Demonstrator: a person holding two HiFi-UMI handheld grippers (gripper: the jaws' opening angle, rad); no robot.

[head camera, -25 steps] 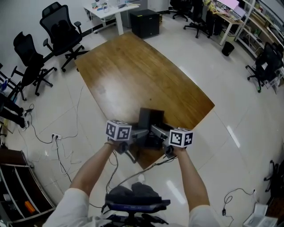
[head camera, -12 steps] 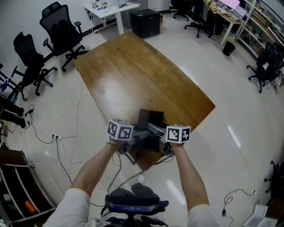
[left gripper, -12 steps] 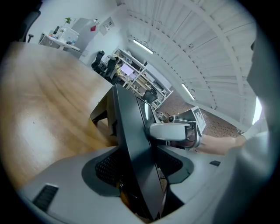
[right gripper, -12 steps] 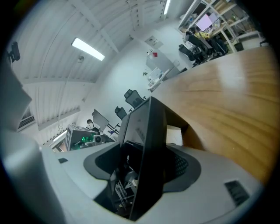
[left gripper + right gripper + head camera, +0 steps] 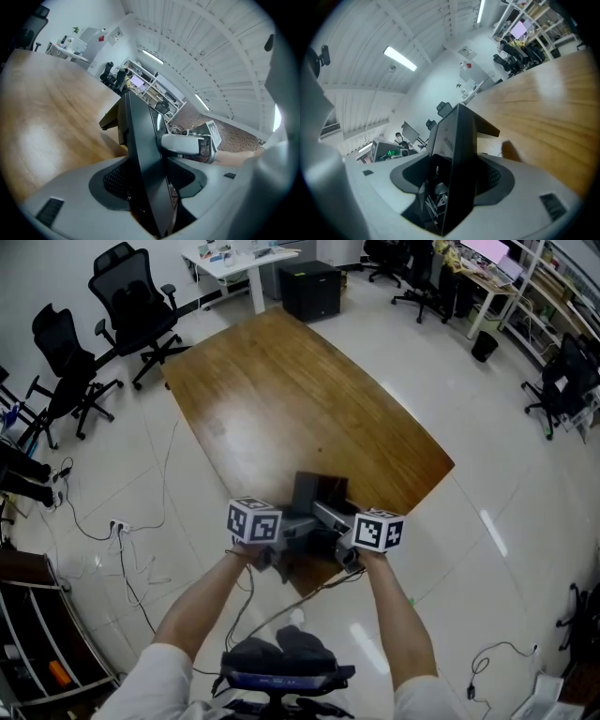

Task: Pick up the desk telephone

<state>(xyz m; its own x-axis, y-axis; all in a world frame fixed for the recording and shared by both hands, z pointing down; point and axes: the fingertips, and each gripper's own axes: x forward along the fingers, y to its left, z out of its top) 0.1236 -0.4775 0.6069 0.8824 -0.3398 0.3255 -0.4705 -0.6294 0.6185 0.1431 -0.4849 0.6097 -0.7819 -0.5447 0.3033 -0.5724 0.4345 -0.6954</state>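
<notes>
The black desk telephone [image 5: 317, 493] sits at the near edge of the wooden table [image 5: 281, 390]. My left gripper [image 5: 300, 525] holds its left side and my right gripper [image 5: 331, 519] its right side. In the left gripper view the phone's thin edge [image 5: 140, 154] stands between the pads of the left gripper [image 5: 150, 183], whose jaws have just been closing on it. The right gripper [image 5: 185, 143] shows beyond it. In the right gripper view the phone's wedge-shaped body [image 5: 459, 150] fills the gap of the right gripper [image 5: 454, 183], also just closing on it.
Black office chairs [image 5: 131, 306] stand on the floor to the table's left. A white desk [image 5: 234, 259] and a black cabinet [image 5: 309, 287] are beyond its far end. Cables [image 5: 122, 531] lie on the tiles at left. A dark seat [image 5: 281, 652] is below my arms.
Both grippers have stayed at the phone's two sides, the right one edging slightly inward. The phone has not visibly moved.
</notes>
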